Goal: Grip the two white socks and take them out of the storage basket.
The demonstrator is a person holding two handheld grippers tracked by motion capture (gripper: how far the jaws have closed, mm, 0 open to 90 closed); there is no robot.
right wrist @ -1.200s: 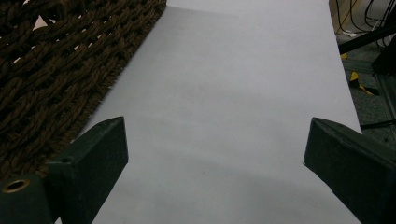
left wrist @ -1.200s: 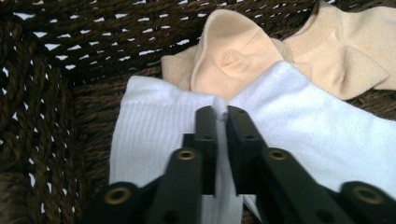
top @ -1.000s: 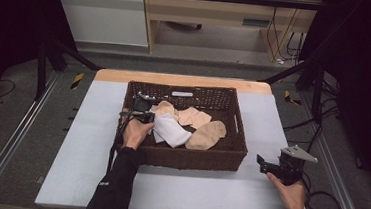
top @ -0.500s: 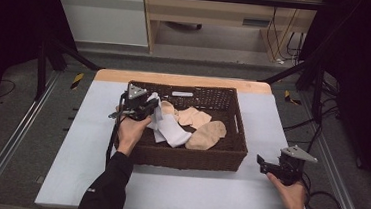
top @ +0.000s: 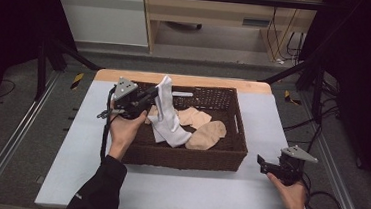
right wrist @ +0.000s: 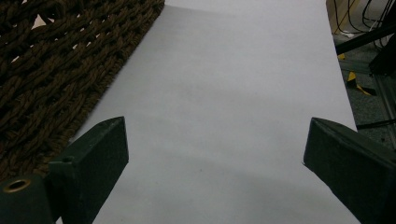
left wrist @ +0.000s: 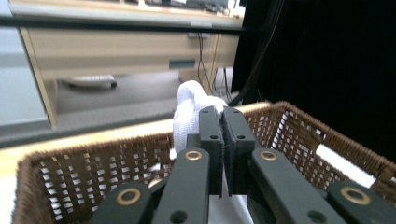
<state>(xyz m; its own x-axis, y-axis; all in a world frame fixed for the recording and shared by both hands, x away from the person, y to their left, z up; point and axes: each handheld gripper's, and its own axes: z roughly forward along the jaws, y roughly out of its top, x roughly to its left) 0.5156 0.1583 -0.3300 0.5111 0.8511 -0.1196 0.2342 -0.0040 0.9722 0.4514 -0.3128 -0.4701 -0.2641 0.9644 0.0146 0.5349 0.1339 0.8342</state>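
White cloth [top: 168, 114] in left gripper [top: 146, 99], above wicker basket [top: 230, 153].

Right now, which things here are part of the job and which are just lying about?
In play: white sock pinched in the left tongs; wicker basket; beige socks; right tongs, open over the table.

Lying about: yellow-black floor markers; cables; wooden cabinet.

- Basket [top: 184, 157]: dark brown woven wicker, rough and open-meshed.
- White cloth [top: 168, 115]: soft, matt fabric with a fine knit.
- Beige cloths [top: 207, 134]: thin, matt.
- Surface [right wrist: 224, 116]: smooth, matt, pale grey; wooden far edge.
- Tongs [left wrist: 223, 140]: matt black plastic, brass-coloured rivets.
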